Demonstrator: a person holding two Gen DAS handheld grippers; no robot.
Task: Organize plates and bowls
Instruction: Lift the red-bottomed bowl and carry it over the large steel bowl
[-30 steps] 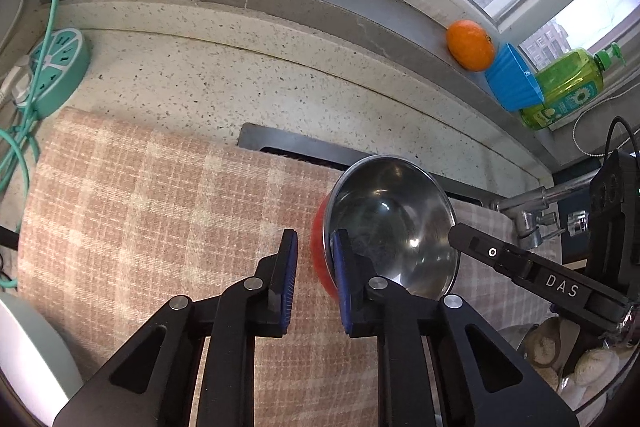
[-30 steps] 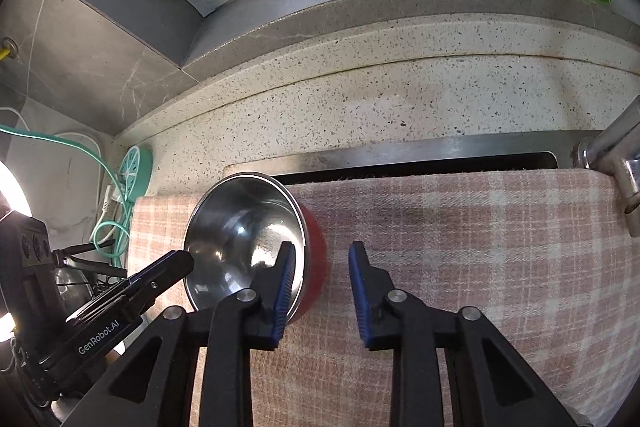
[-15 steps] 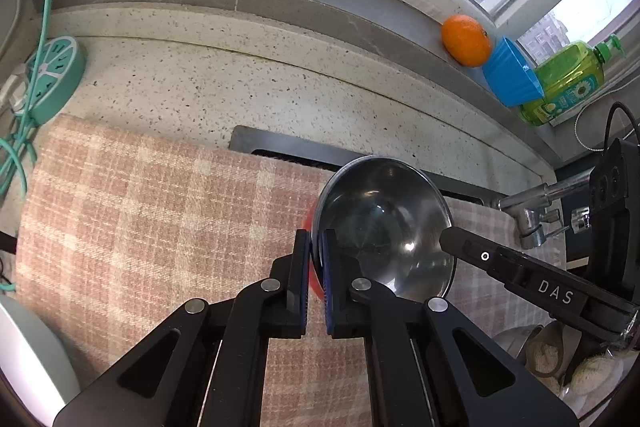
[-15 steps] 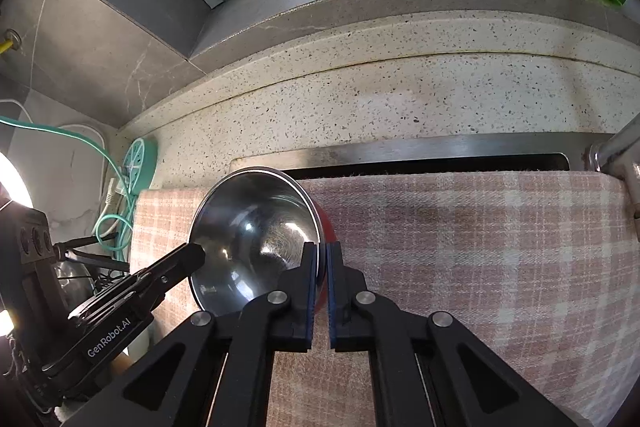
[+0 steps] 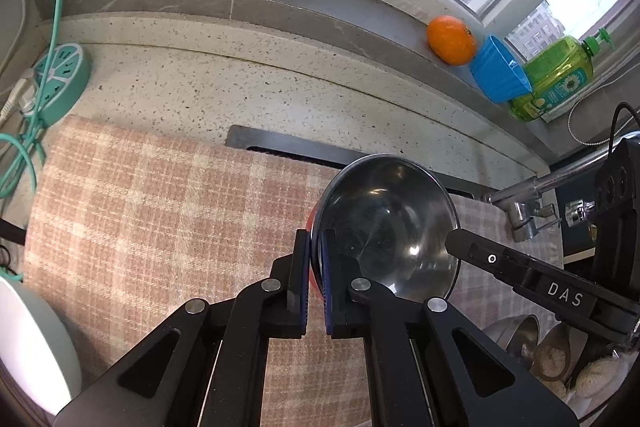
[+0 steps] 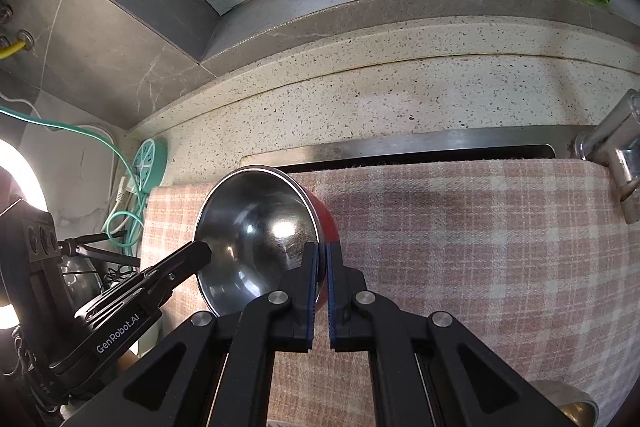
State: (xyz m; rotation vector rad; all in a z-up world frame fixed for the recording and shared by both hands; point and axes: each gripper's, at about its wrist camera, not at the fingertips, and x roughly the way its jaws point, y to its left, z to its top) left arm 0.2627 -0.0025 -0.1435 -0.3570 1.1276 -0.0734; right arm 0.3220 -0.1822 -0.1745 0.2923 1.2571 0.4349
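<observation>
Two grippers — left gripper [image 5: 316, 255], right gripper [image 6: 319, 263] — jaws clamped on the steel bowl [image 5: 386, 227] rim.

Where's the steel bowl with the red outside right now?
The steel bowl is tilted over the plaid cloth, in front of the sink edge, its rim pinched by the left tongs and right tongs.
</observation>
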